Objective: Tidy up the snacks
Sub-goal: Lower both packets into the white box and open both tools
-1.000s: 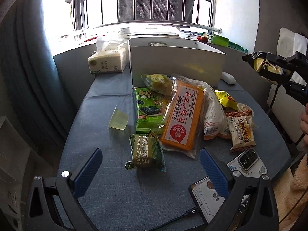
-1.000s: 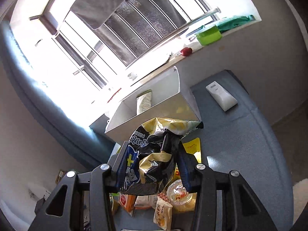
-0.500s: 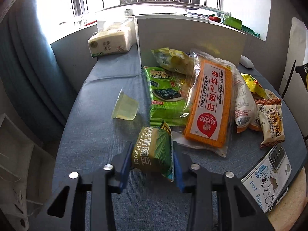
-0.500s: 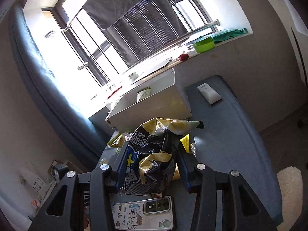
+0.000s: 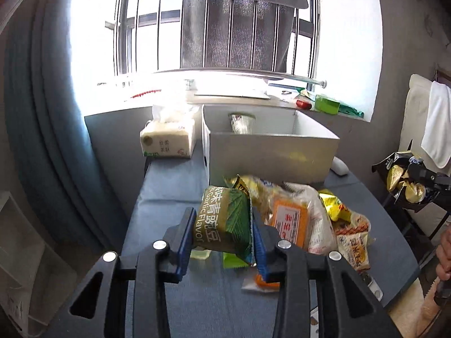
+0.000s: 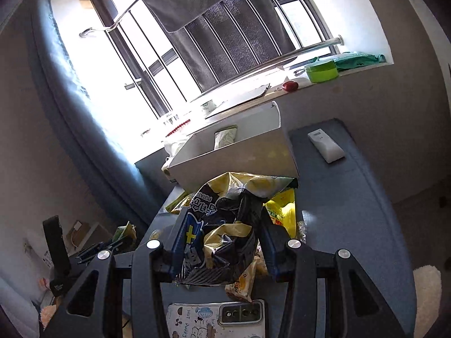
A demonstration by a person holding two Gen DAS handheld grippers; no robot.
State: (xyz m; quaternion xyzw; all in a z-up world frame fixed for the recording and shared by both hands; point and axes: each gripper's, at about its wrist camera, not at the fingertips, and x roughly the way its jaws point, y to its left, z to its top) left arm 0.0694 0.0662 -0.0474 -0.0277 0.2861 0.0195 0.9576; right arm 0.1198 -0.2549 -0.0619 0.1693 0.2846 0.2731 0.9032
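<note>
In front of the white box [image 5: 270, 152]: green garlic-flavour pack [image 5: 222, 222], clamped between the narrowly parted fingers of the left gripper [image 5: 222, 243], clear of the table [image 5: 169, 186]. Right of the box: black-and-yellow crisp bag [image 6: 222, 233], crumpled, pinched between the partly closed right gripper [image 6: 222, 242] fingers.

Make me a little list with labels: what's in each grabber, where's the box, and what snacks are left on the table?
left gripper: jaws shut on the green pea pack, lifted off the table
right gripper: jaws shut on the black-and-yellow chip bag
box: white, open top, behind the snack pile, one packet inside
left on table: orange cake pack, yellow packet, others
also: phone
</note>
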